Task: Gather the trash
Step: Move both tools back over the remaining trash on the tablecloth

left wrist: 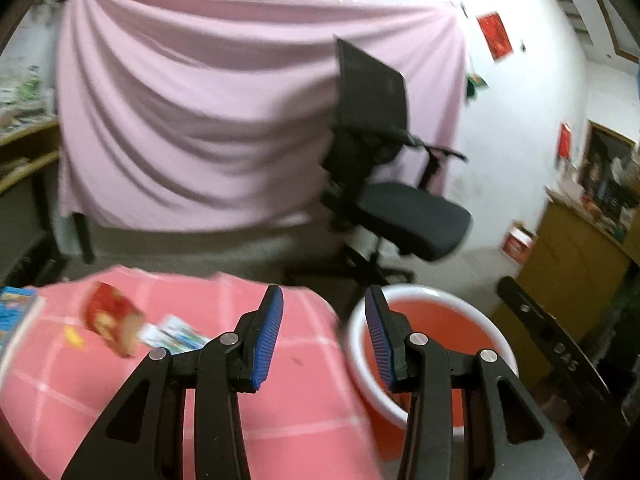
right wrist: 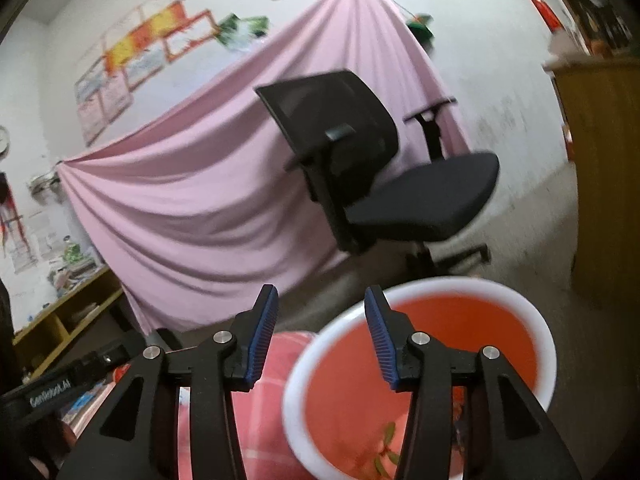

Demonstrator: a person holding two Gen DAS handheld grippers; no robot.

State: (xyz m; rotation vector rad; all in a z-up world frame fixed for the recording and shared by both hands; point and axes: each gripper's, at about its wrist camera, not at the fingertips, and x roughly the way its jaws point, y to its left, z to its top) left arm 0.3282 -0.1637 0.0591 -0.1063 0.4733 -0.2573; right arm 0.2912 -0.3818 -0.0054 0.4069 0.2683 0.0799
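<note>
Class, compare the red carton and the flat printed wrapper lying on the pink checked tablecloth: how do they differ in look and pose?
The red carton is a bulky box, mostly red with yellow; the flat printed wrapper is thin, white with blue and green print. The carton rises above the pink checked tablecloth, while the wrapper lies flat. The carton sits left of the wrapper. Both are blurred, rest close together, and neither is held by the left hand-held gripper.

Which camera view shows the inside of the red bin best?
The right wrist view: the red bin opens toward it, with scraps visible at its bottom. The left wrist view shows only the bin's rim and upper wall, behind a finger.
</note>
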